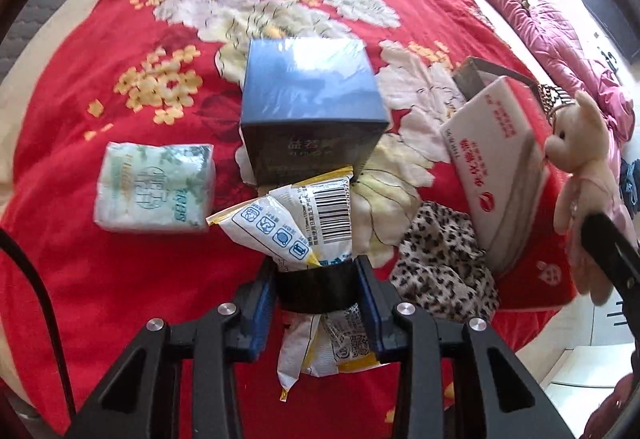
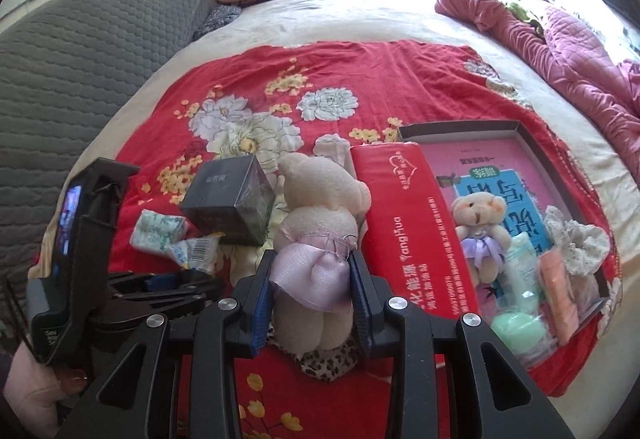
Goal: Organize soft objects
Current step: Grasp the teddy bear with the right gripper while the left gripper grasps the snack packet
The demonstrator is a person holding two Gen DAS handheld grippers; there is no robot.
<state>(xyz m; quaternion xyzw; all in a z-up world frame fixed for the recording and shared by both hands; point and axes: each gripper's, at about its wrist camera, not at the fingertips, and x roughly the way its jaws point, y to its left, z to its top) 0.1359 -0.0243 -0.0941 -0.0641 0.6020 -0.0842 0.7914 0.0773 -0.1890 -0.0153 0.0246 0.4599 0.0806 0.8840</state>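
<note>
The left gripper (image 1: 316,279) is clamped on a white and yellow packet (image 1: 296,223), held over the red blanket (image 1: 120,279) just before a dark box (image 1: 312,111), with a tissue pack (image 1: 154,187) to its left. The right gripper (image 2: 314,275) is clamped on a cream bear (image 2: 320,231) in a lilac skirt, above a leopard cloth (image 2: 320,363). Right of it, a red pack (image 2: 412,223) leans on a tray (image 2: 536,155) holding a second bear (image 2: 480,227)

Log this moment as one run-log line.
left gripper: shut on wet-wipe packet | right gripper: shut on teddy bear | tray: second bear inside
</note>
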